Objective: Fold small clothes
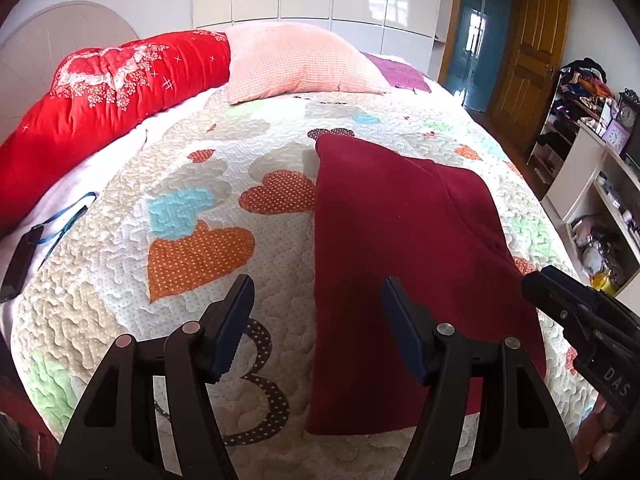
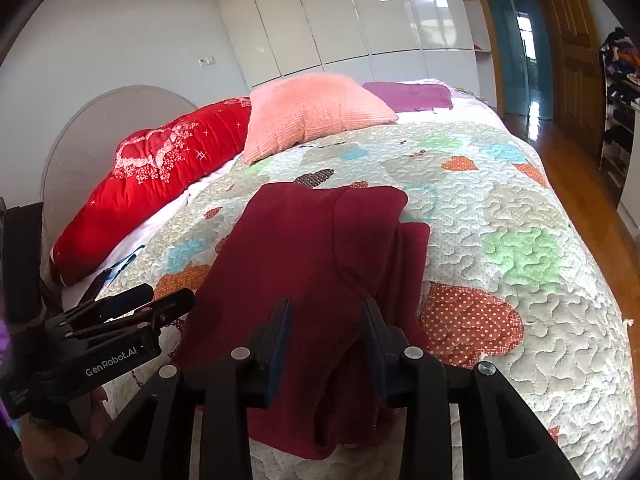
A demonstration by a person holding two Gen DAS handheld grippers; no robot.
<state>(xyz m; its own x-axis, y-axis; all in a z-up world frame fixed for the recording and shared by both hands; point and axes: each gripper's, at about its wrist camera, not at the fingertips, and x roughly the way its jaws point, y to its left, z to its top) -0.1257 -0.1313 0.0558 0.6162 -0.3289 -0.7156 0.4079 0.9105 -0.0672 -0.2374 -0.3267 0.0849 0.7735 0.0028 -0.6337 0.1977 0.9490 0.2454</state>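
Note:
A dark red garment (image 1: pixel 404 248) lies folded into a long strip on the patchwork quilt (image 1: pixel 192 200). My left gripper (image 1: pixel 318 312) hovers open over the strip's left edge, with one finger above the quilt and the other above the cloth. In the right wrist view the garment (image 2: pixel 312 248) shows a folded-over flap along its right side. My right gripper (image 2: pixel 326 320) stands open just above its near end, the pads clear of the cloth. Each gripper appears in the other's view: the right gripper (image 1: pixel 544 288) at the right edge, the left gripper (image 2: pixel 168 300) at the lower left.
A red bolster (image 1: pixel 100 92), a pink pillow (image 1: pixel 296 64) and a purple cloth (image 1: pixel 400 72) lie at the head of the bed. A black device with a blue strap (image 1: pixel 24 256) sits at the left. Shelves (image 1: pixel 592 152) and wooden floor (image 2: pixel 580 184) border the right side.

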